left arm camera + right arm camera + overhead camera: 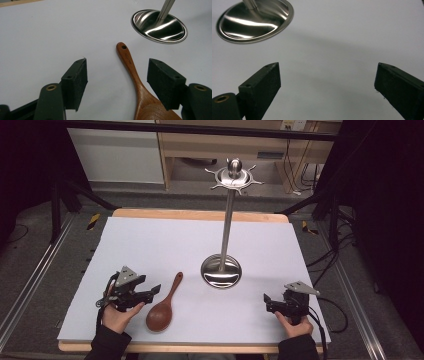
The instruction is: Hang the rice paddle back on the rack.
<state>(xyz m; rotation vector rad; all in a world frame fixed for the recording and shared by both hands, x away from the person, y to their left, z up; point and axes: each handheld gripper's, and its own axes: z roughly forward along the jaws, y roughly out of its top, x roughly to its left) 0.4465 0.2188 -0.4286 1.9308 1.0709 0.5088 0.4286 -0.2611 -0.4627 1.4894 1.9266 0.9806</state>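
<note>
A: What do we have closest to us?

B: Our left gripper (150,292) sits low on the white table (150,240) at about 8 o'clock, jaws spread wide and holding nothing. Our right gripper (267,301) is at about 4 o'clock, jaws just as wide, bare table between them.

A: And the spoon?

B: The spoon (164,304) lies flat just beside our left gripper, at its 3 o'clock, apart from it. Its bowl is toward us and its handle runs off toward 1 o'clock. In the left gripper view the spoon (135,77) runs up near the right-hand jaw, and we cannot tell whether it touches.

A: Farther out?

B: The stand (221,271) is past the spoon's handle, upright, hooks at its top.
</note>
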